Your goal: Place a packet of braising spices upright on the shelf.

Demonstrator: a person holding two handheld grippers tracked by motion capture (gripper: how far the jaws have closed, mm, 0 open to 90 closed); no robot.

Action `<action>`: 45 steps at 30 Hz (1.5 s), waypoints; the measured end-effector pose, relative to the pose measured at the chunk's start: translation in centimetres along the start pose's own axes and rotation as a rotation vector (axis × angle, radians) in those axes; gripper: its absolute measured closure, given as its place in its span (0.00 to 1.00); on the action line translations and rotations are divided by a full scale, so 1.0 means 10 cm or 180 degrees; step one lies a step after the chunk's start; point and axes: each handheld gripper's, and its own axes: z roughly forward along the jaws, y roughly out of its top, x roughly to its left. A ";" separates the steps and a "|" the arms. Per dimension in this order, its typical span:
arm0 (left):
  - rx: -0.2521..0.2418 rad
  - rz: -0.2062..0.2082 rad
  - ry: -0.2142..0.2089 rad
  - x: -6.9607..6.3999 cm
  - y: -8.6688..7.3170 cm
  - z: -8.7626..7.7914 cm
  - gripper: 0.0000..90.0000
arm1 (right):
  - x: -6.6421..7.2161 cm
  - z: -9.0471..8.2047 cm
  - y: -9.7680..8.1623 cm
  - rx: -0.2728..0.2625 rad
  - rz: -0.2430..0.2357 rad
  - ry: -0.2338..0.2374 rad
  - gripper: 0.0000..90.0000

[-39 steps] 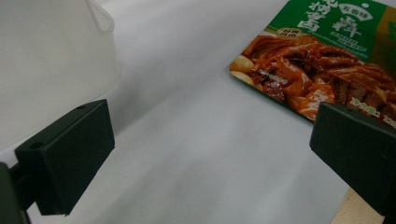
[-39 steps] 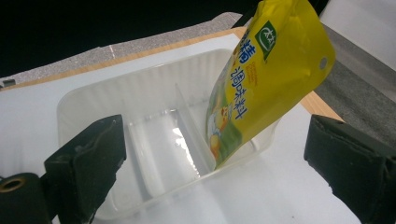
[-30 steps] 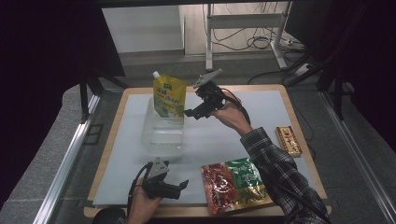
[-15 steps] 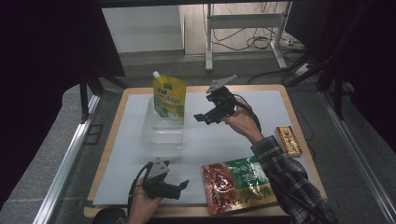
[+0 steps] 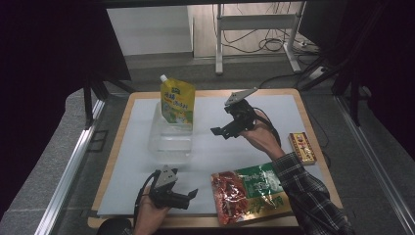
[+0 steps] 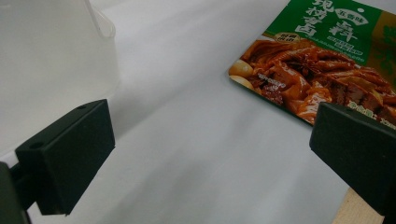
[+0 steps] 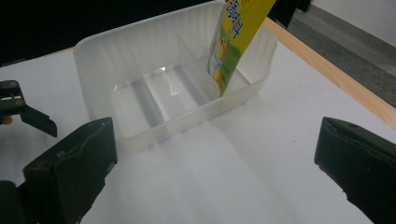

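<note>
My right claw (image 5: 221, 131) hangs at the centre of the high view with nothing in it, its jaws just having opened wider and now standing far apart, just right of the clear divided bin (image 5: 170, 142). The yellow spout pouch (image 5: 177, 100) stands upright in the bin's far compartment. My left claw (image 5: 191, 198), at lower centre-left, is spread too and empty, pointing at the red-green snack bag (image 5: 249, 192) on the tabletop (image 5: 205, 156).
</note>
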 end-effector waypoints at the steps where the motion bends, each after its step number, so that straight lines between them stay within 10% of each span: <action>1: -0.0002 0.0000 -0.0001 0.00 0.00 0.00 0.00 | 0.00 -0.02 -0.02 -0.0024 0.0004 0.0000 0.00; 45: 0.0049 0.0040 -0.0003 -0.01 -0.01 0.02 0.00 | 0.17 -0.40 -0.93 -0.0031 0.0187 -0.0203 0.00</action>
